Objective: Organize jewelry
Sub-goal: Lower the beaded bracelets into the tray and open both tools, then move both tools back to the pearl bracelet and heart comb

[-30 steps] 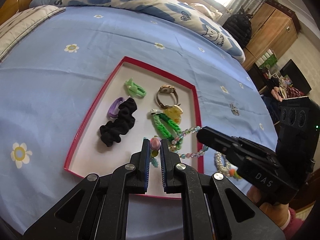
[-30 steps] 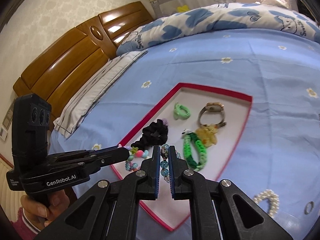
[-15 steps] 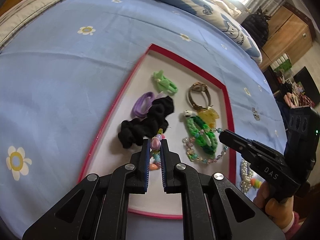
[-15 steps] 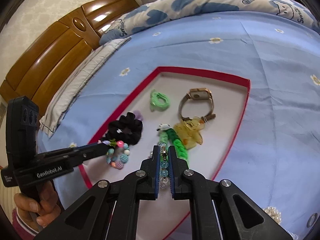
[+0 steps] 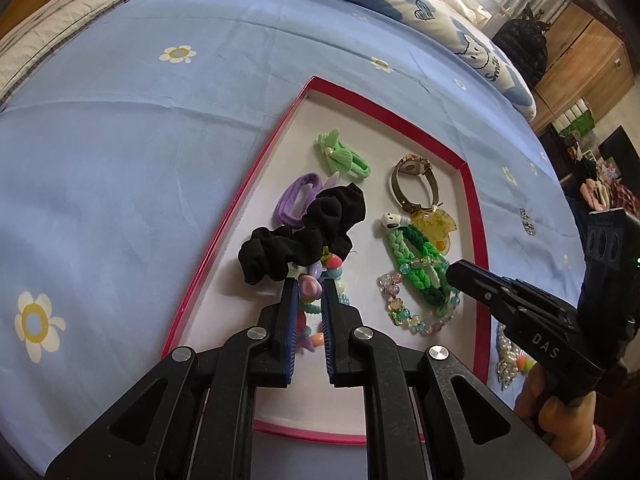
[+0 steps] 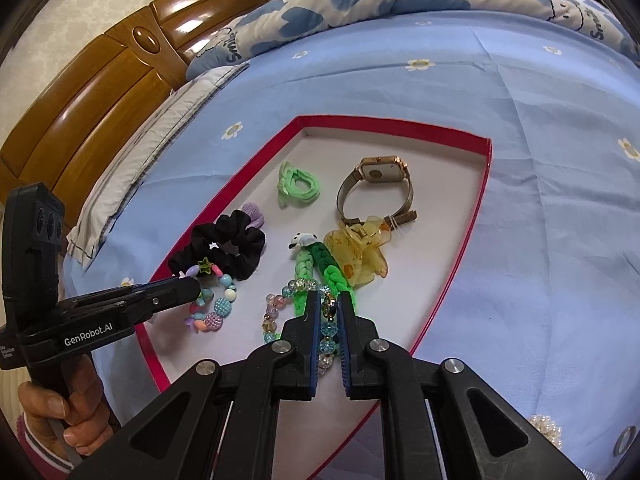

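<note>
A red-rimmed white tray [image 5: 472, 216] [image 6: 468, 248] lies on the blue bed sheet. My left gripper [image 5: 307, 286] is shut on a colourful bead bracelet [image 6: 214, 304], held low over the tray beside a black scrunchie [image 5: 304, 236] [image 6: 224, 250]. My right gripper [image 6: 329, 300] is shut on a clear glass-bead bracelet [image 5: 412, 308] [image 6: 280, 304], which rests across a green braided band [image 5: 416, 264] [image 6: 316, 268]. The tray also holds a gold watch [image 6: 378, 188], a yellow clip [image 6: 360, 256], a green hair tie [image 6: 298, 186] and a purple hair tie [image 5: 298, 200].
A pearl piece [image 6: 546, 430] and a small ring [image 6: 624, 446] lie on the sheet to the right of the tray. Pillows and a wooden headboard [image 6: 100, 92] stand at the far end. Wooden cabinets [image 5: 580, 56] stand beyond the bed.
Both grippers have moved forward and down over the tray with their bracelets. The bead bracelets now lie on or close to the tray floor, still between the jaws.
</note>
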